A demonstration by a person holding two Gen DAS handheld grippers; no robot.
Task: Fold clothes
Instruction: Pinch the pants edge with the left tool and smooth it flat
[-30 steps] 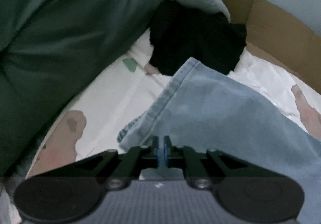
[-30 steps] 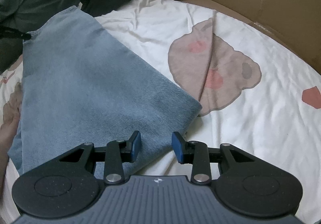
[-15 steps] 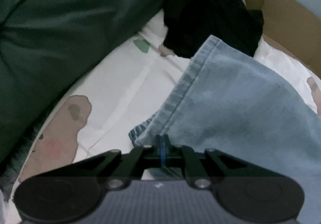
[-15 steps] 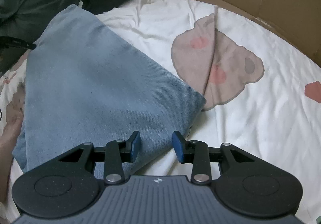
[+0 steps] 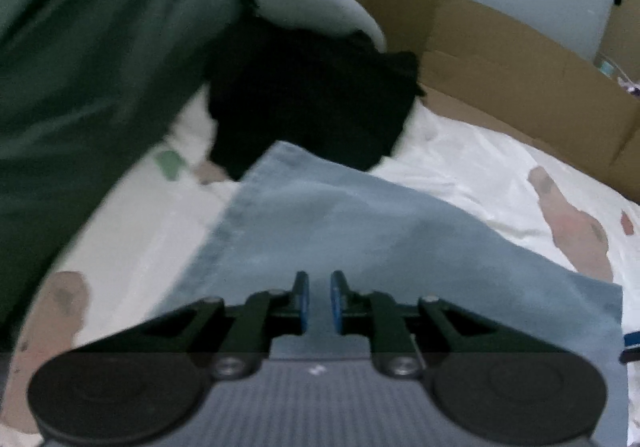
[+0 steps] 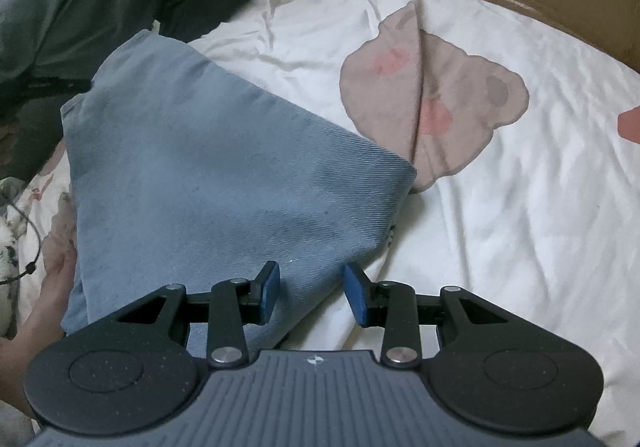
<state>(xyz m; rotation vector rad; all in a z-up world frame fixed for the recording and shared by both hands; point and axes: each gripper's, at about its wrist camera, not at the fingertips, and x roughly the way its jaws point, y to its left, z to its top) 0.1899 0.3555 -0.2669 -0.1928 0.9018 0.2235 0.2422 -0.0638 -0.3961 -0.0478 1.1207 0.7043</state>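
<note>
Folded blue jeans [image 6: 224, 183] lying flat on a white bed sheet [image 6: 540, 247] printed with a brown bear [image 6: 432, 103]; in the left wrist view the same jeans [image 5: 360, 231] spread below and ahead of the camera, hemmed edge running up the left side; near corner of the fold resting just beside the bear print.

Left tongs [image 5: 319, 301] above the denim, blue pads a little apart after just opening, nothing pinched between them, cloth only seen beneath the gap; picture blurred.

Right tongs [image 6: 312, 295] parted wider, hovering over the lower edge of the jeans, left pad over denim, right pad over bare sheet, neither pressing on the cloth.

A bare hand [image 6: 56, 279] lying at the left edge of the jeans, touching the fabric.

Beyond the jeans a black garment [image 5: 312, 103] heaped on the sheet, a dark green blanket [image 5: 88, 59] bunched to the left, a pale grey garment [image 5: 304, 7] behind; cardboard [image 5: 520, 79] standing along the far side of the bed.
</note>
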